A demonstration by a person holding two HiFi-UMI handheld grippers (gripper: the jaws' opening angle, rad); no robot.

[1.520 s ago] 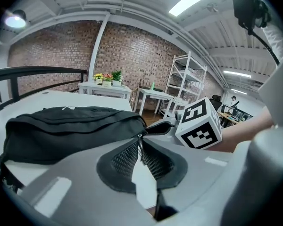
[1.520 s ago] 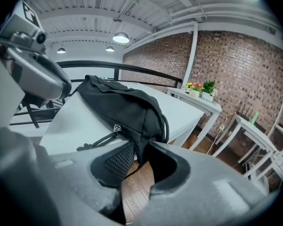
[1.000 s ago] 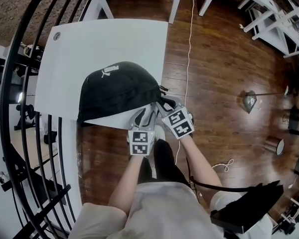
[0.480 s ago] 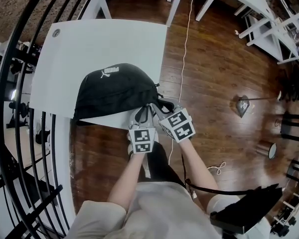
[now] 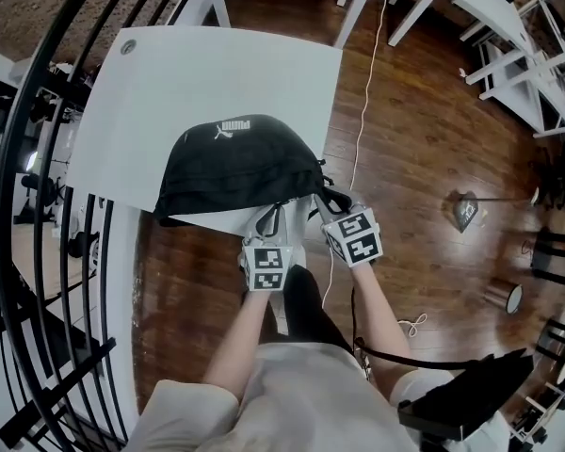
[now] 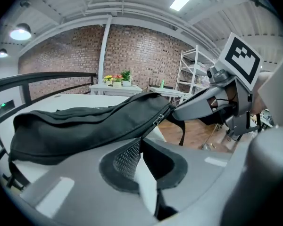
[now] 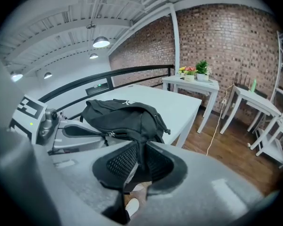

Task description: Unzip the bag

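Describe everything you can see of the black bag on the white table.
The black bag is soft matte fabric with a white logo on top, lying flat near the white table's front corner and looking zipped shut. A small zipper pull sits at one end, where its strap loop hangs past the table edge. The right gripper pinches fabric at that end; the left gripper's jaws are closing with its near edge between them.
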